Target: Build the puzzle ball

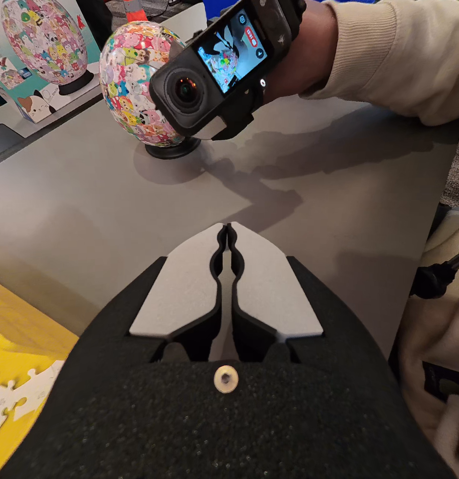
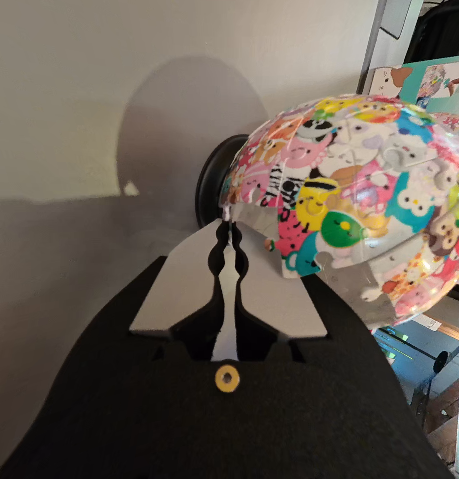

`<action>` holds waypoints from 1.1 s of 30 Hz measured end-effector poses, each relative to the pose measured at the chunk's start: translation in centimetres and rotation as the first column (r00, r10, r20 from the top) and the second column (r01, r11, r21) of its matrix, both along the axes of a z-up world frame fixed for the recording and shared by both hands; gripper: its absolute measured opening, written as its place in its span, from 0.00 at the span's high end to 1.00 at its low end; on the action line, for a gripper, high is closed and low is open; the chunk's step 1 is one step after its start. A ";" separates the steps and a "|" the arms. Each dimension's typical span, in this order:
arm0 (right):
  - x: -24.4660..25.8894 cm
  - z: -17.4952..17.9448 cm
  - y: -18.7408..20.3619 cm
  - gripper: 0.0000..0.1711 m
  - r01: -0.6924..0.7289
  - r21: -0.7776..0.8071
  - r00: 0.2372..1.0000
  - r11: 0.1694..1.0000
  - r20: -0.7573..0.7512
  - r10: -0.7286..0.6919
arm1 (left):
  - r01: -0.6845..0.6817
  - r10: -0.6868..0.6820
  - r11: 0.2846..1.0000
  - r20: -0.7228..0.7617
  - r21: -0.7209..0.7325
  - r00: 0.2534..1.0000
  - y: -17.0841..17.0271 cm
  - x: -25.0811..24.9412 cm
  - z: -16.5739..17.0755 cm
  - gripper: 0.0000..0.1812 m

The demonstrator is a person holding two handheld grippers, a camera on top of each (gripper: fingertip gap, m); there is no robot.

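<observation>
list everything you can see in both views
puzzle ball: one, multicoloured, partly built with gaps, on its stand
stand: one, black, on the table
table: one, grey
puzzle box: one, teal and white, far left
yellow tray: one, near left
loose pieces: several, white side up, on the tray
camera: one, black, on the right hand-held gripper
sleeve: one, cream, upper right
left hand-held gripper: black and grey, shut, empty
right hand-held gripper: shut, at the ball's gap
</observation>
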State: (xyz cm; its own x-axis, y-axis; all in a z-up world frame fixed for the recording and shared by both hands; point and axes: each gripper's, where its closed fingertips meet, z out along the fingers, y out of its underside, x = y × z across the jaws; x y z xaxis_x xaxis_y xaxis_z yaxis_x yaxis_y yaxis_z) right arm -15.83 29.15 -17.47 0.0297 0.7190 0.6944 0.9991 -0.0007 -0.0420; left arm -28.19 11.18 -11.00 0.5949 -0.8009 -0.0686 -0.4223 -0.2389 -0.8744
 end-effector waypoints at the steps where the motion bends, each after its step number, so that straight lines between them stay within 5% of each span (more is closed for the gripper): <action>1: -0.1 0.0 0.0 0.99 0.003 0.003 1.000 1.000 -0.003 -0.003 | -0.001 0.001 1.000 0.000 0.002 1.000 0.0 0.0 0.0 1.00; 33: -0.3 -0.4 -0.2 0.95 0.013 -0.011 1.000 1.000 0.017 -0.012 | 0.004 -0.004 1.000 0.008 0.003 1.000 -0.3 -0.2 0.5 1.00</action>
